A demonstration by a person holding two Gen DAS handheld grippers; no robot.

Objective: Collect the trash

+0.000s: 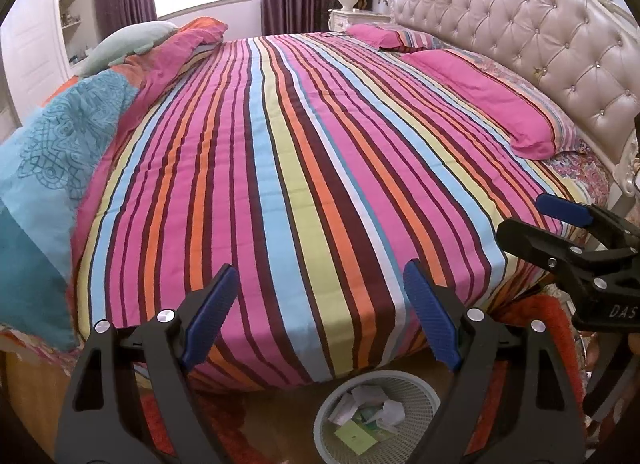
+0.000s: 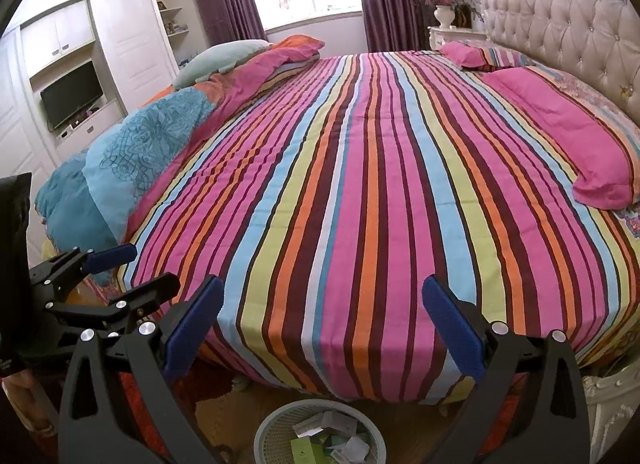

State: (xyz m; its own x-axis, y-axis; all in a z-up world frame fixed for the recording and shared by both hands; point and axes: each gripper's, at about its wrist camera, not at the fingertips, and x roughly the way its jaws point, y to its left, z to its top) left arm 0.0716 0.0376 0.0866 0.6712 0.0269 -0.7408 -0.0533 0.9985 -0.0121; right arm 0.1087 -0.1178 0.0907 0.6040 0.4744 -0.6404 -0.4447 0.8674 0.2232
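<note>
A pale woven waste basket (image 1: 416, 388) stands on the floor at the foot of the bed, holding crumpled white paper (image 1: 390, 410) and a green card (image 1: 356, 438). It also shows in the right wrist view (image 2: 272, 430), with paper and green packets (image 2: 304, 452) inside. My left gripper (image 1: 320, 316) is open and empty, above the bed's edge over the basket. My right gripper (image 2: 324, 324) is open and empty, beside it. The right gripper shows in the left wrist view (image 1: 532, 216), and the left gripper in the right wrist view (image 2: 148, 268).
A large bed with a striped cover (image 1: 304, 152) fills both views. Pink pillows (image 1: 500, 104) lie by the tufted headboard (image 1: 540, 20). A folded blue and pink quilt (image 2: 132, 160) lies along the left side. Wardrobes with a TV (image 2: 72, 98) stand at left.
</note>
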